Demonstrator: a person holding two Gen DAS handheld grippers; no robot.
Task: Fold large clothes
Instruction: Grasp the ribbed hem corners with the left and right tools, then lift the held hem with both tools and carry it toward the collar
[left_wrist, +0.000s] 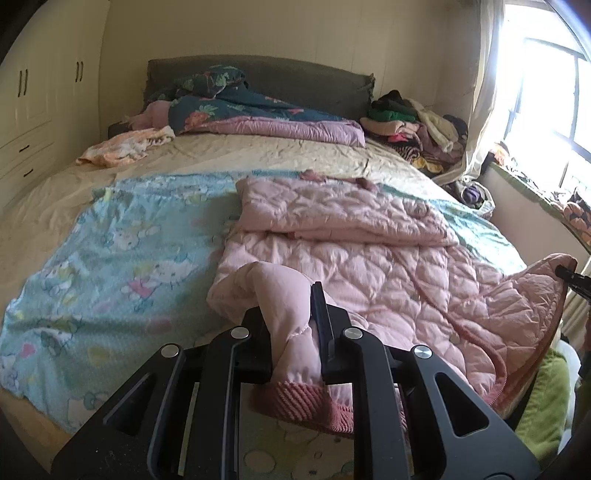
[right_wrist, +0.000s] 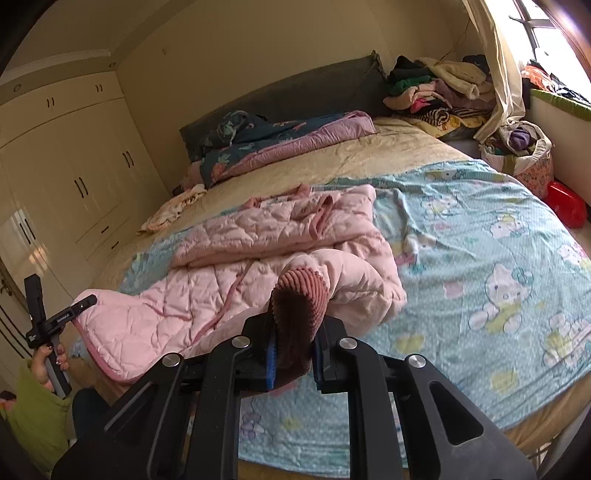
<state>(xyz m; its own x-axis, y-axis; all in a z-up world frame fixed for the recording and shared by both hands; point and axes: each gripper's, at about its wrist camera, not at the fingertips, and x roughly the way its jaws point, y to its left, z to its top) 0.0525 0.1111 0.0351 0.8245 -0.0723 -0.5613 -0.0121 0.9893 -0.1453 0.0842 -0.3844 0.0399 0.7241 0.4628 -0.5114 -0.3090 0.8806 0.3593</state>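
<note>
A: What do the fingers have?

B: The left gripper (left_wrist: 295, 325) pinches a bunched sleeve just above its ribbed cuff; the right gripper (right_wrist: 293, 347) is clamped on a ribbed cuff (right_wrist: 301, 295).

A: And the garment?

B: The pink quilted jacket (left_wrist: 354, 251) lies mid-frame on the cartoon blanket (left_wrist: 122, 236), partly folded, hem toward the bottom edge.

A: Risks?

B: My guess: the puffy sleeve slides out of the left pinch (slick fabric), or tugging either cuff drags the already folded part open and rucks up the blanket.
</note>
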